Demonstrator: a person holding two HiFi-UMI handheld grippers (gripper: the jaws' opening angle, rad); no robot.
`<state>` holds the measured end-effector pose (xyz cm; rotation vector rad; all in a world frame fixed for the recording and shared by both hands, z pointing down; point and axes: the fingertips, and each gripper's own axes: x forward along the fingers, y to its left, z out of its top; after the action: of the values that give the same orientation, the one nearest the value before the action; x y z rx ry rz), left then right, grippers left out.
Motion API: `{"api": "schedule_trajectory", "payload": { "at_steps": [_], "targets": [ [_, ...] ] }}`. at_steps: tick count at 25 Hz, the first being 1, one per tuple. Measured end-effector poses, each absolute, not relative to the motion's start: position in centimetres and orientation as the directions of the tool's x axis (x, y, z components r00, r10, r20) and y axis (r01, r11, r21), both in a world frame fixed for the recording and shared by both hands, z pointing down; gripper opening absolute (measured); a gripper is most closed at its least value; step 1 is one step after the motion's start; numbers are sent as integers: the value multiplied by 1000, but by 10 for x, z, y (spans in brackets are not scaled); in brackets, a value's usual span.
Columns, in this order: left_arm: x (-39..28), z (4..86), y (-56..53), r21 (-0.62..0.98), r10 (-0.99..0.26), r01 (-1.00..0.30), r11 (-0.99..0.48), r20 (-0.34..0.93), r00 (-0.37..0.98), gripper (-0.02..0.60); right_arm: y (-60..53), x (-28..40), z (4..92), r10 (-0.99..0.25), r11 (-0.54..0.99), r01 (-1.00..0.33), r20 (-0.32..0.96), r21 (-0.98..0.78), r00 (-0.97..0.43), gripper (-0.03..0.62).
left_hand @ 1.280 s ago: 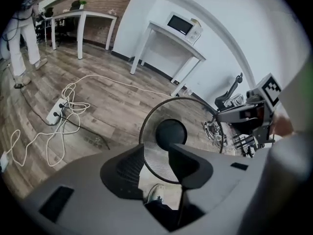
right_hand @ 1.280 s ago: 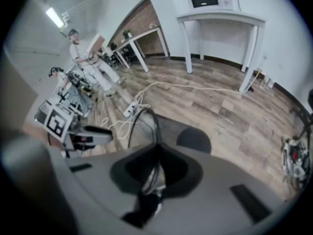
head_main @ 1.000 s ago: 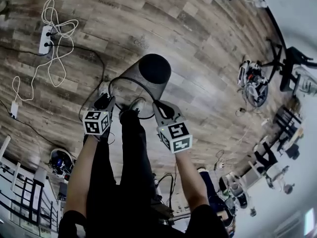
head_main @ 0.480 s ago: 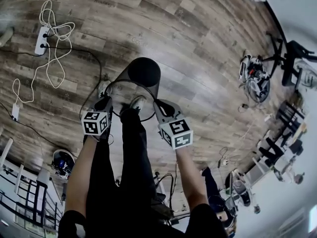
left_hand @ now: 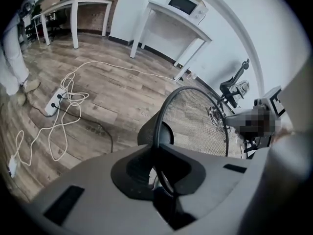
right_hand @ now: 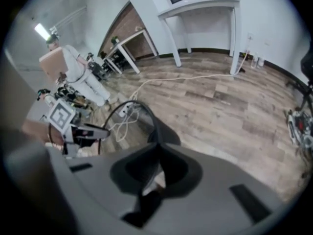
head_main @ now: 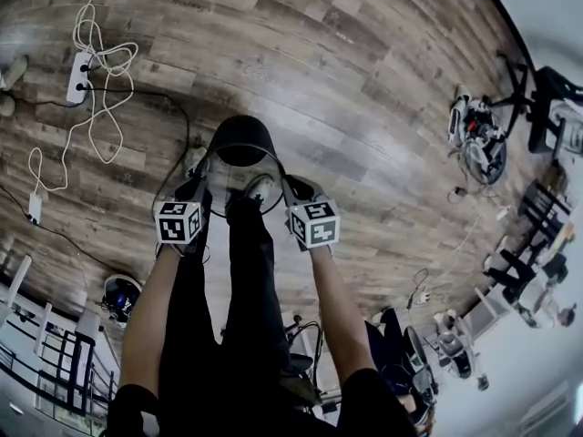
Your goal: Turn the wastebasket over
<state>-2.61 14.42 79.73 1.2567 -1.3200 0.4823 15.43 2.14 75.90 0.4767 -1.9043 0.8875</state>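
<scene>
The wastebasket [head_main: 240, 142] is a black wire-mesh bin held off the wooden floor. Its open rim faces me and its closed base points away and down. My left gripper [head_main: 194, 189] is on the rim's left side. Its jaws have just been closing, and the rim wire now runs between them. In the left gripper view the mesh wall [left_hand: 195, 124] rises beyond the left gripper [left_hand: 157, 154]. My right gripper [head_main: 290, 189] is shut on the rim's right side. In the right gripper view the rim [right_hand: 133, 105] curves away from the right gripper [right_hand: 155, 154].
A white power strip [head_main: 80, 69] with looped white cables lies on the floor at far left. A black cable runs beside the bin. Office chairs [head_main: 547, 107] and wheeled gear [head_main: 475, 135] stand at right. White tables with a microwave [left_hand: 183, 3] line the wall. A person [right_hand: 73, 67] stands beyond.
The bin's base has swung left and toward me, so the bin looks shorter. The right gripper has sunk with the rim. The left gripper has shifted only slightly.
</scene>
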Motion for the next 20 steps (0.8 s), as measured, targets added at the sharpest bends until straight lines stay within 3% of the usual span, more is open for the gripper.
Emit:
{"api": "schedule_trajectory", "payload": {
  "at_steps": [20],
  "targets": [
    [-38,879,74,353,-357,-927,122,888,291,58,15,179,867,-76,415,-852,921,-319,-381,46]
  ]
}}
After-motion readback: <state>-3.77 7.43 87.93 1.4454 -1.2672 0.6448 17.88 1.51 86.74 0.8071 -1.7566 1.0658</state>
